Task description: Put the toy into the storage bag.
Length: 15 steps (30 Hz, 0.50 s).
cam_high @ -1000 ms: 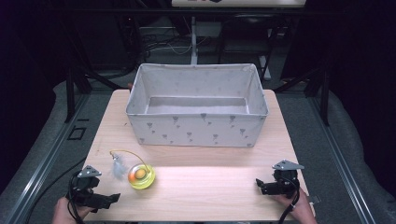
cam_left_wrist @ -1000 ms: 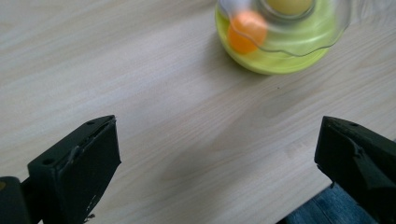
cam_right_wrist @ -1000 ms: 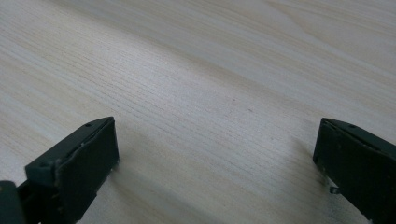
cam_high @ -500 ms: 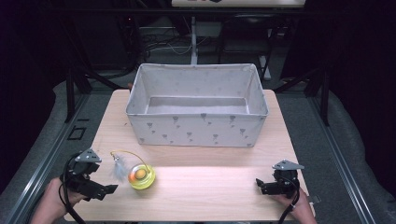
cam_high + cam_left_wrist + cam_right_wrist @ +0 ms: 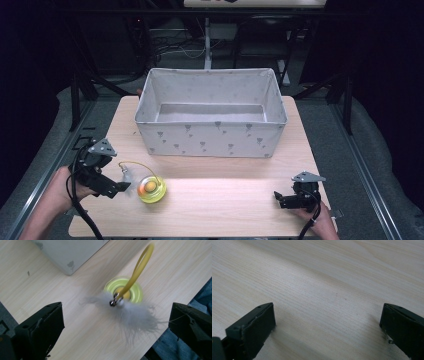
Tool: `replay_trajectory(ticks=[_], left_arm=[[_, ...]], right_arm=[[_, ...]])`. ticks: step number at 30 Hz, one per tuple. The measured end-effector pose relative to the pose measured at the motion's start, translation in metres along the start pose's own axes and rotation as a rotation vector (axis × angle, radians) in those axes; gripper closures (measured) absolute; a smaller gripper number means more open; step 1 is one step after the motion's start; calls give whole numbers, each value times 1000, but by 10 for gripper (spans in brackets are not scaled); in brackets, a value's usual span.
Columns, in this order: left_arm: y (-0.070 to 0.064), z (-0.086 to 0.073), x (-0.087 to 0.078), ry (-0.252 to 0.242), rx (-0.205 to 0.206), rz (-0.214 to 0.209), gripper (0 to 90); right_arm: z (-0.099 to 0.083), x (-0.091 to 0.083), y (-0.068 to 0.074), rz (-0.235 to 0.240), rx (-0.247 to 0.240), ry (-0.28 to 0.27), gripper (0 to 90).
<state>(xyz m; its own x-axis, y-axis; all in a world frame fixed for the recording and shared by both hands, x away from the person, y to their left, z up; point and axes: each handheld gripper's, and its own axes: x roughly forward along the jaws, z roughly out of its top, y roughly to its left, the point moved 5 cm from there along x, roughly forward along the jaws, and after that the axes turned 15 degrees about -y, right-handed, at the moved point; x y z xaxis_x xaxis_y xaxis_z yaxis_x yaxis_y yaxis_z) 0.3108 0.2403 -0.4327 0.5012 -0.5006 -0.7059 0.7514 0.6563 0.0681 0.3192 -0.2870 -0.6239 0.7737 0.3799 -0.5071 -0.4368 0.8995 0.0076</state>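
Observation:
A yellow-green round toy [image 5: 151, 188] with an orange centre lies on the wooden table, front left. A thin yellow wire loop [image 5: 136, 165] rises from it to a grey feather tuft [image 5: 124, 175]. In the left gripper view the disc [image 5: 124, 289], the loop [image 5: 140, 267] and the feather [image 5: 135, 315] sit ahead between wide-apart jaws. My left gripper [image 5: 117, 188] is open just left of the toy, close to the feather. My right gripper [image 5: 278, 196] is open at the front right, low over bare wood [image 5: 324, 290], holding nothing.
A large grey fabric box [image 5: 212, 136] with a small printed pattern stands open at the back middle of the table; its corner [image 5: 67, 255] shows in the left gripper view. Dark metal frames and cables [image 5: 210, 35] stand behind the table [image 5: 225, 210].
My left gripper has moved forward and up from the table's front-left corner toward the toy's feather. The right gripper has stayed in place.

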Motion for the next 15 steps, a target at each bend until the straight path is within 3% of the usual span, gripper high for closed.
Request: replay_trajectory(ticks=[11,14,15], left_arm=[[-4,32,10,30,70,-23,3],[-7,37,12,37,88,-32,127],[-8,38,13,35,91,-39,127]], right_arm=[[0,0,0,0,-1,0,0],[0,0,0,0,0,0,0],[0,0,0,0,0,0,0]])
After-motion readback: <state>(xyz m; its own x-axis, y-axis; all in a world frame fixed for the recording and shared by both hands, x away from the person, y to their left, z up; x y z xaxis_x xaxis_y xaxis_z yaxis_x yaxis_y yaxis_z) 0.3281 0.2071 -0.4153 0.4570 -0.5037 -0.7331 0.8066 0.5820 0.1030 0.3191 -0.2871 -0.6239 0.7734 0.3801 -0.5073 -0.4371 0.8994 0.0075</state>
